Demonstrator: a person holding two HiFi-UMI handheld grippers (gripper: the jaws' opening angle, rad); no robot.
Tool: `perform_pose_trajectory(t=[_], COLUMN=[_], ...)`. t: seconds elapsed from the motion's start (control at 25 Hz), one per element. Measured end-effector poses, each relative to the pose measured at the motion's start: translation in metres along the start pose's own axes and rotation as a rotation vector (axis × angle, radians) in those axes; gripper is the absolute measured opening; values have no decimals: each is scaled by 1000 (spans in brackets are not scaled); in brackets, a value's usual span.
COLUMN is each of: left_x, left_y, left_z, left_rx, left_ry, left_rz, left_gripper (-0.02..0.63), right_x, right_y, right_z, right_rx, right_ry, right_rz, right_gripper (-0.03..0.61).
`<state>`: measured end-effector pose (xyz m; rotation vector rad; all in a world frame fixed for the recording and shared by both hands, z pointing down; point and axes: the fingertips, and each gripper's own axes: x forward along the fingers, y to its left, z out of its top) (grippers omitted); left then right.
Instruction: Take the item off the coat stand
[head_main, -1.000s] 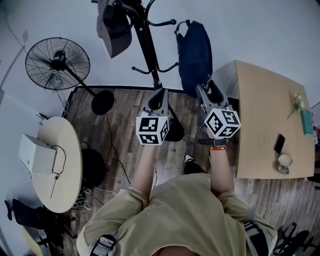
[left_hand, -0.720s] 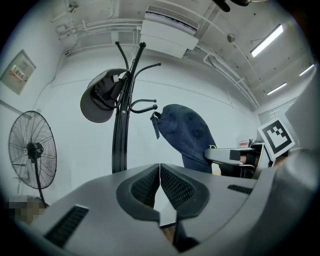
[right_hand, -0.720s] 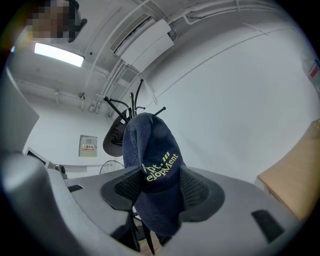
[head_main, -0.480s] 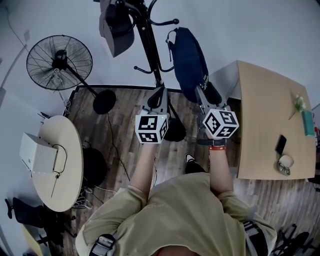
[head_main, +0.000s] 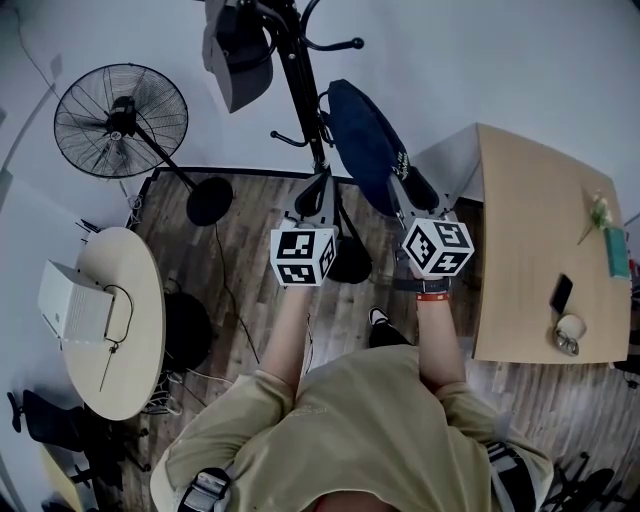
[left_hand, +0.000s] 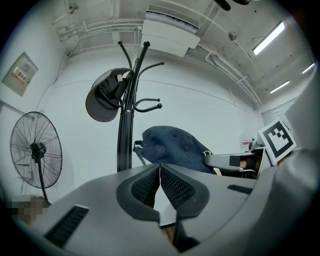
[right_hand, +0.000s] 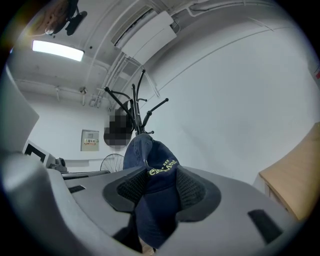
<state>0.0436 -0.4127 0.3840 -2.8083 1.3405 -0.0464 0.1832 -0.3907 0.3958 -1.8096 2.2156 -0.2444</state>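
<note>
A black coat stand (head_main: 296, 80) rises ahead of me with a grey cap (head_main: 238, 55) on an upper hook. A navy cap (head_main: 365, 140) slants from beside the pole down to my right gripper (head_main: 402, 192). In the right gripper view the navy cap (right_hand: 150, 155) lies between the jaws, which are closing, and the pads (right_hand: 192, 187) press on its brim. Whether its strap still sits on a hook I cannot tell. My left gripper (left_hand: 159, 172) is shut and holds nothing, just left of the navy cap (left_hand: 172, 150) and near the stand (left_hand: 125, 125).
A standing fan (head_main: 120, 120) is at the left, with its round base (head_main: 208, 203) on the wooden floor. A round table (head_main: 130, 340) with a white box (head_main: 75, 310) is at my lower left. A wooden table (head_main: 530, 230) with small items stands at the right.
The navy cap has swung left and tilted, its top end now close to the stand's pole. The right gripper shifted slightly left with it. The left gripper stayed put.
</note>
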Motion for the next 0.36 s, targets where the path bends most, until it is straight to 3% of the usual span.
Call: perform_pose_trajectory(t=[0.36], left_x=[2], left_y=[3], left_z=[-3], left_rx=[-5], left_ry=[1], left_rz=[13], left_gripper=[24], right_x=[6], right_y=[-1], right_z=[-8], right_rx=[25], right_ry=[17], right_rz=[8], right_gripper=[189])
